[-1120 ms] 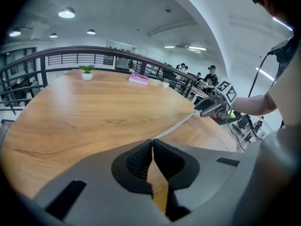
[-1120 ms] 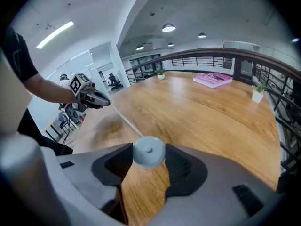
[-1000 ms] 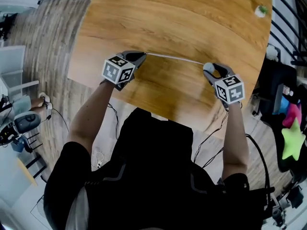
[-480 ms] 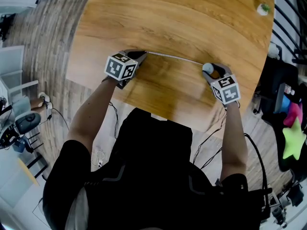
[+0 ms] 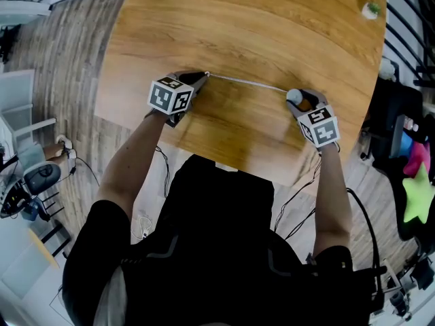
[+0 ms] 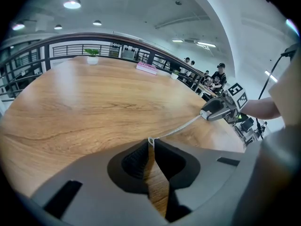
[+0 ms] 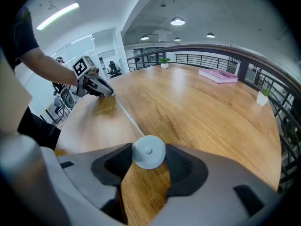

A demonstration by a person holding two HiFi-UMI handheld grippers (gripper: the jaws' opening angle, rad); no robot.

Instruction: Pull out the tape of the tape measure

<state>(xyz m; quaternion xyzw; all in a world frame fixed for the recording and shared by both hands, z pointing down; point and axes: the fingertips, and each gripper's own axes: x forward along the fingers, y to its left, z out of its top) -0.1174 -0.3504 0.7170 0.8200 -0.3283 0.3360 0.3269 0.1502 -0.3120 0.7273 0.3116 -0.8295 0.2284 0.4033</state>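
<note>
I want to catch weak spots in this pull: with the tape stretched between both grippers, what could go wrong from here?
1. The left gripper pinches only the thin end of the tape, right at its jaw tips. The end may slip out, and the tape would likely snap back toward the tape measure.
2. The right gripper clamps that round, smooth case near its jaw tips. Under sideways tension it might twist or pop free.

surface: wooden table (image 5: 238,32) | on it: pink book (image 7: 217,76); small plant (image 5: 370,9)
</note>
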